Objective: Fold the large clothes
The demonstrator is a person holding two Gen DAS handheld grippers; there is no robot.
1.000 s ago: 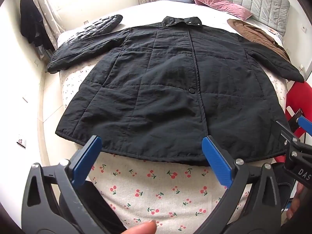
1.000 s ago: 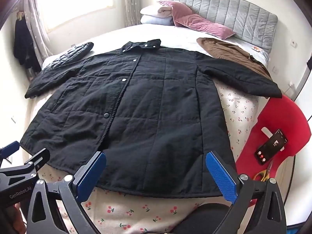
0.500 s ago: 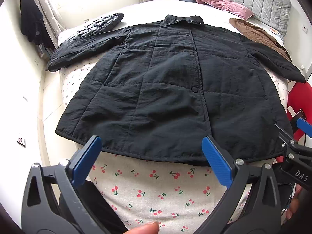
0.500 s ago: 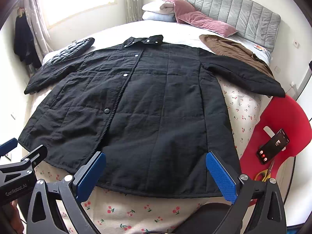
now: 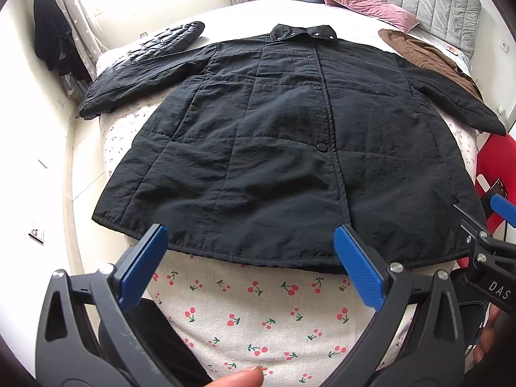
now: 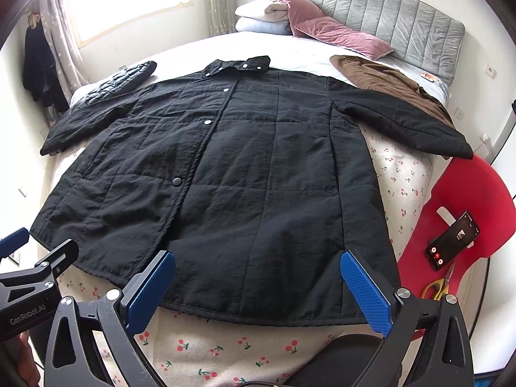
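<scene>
Bed (image 6: 403, 174): cherry-print sheet, grey headboard at the far end.
Coat (image 5: 283, 148) (image 6: 232, 187): black, quilted, spread flat and face up across the bed, snaps closed, collar toward the headboard, both sleeves out to the sides, hem near the bed's foot.
Chair (image 6: 464, 213): red, right of the bed, holding a phone (image 6: 451, 245) and scissors (image 6: 438, 285).
Brown garment (image 6: 387, 80): beside the right sleeve.
Pillows (image 6: 338, 34): pink, against the headboard.
Left gripper (image 5: 254, 267): blue pads spread apart, empty, above the hem's left half.
Right gripper (image 6: 258, 290): pads spread apart, empty, above the hem's right half.
</scene>
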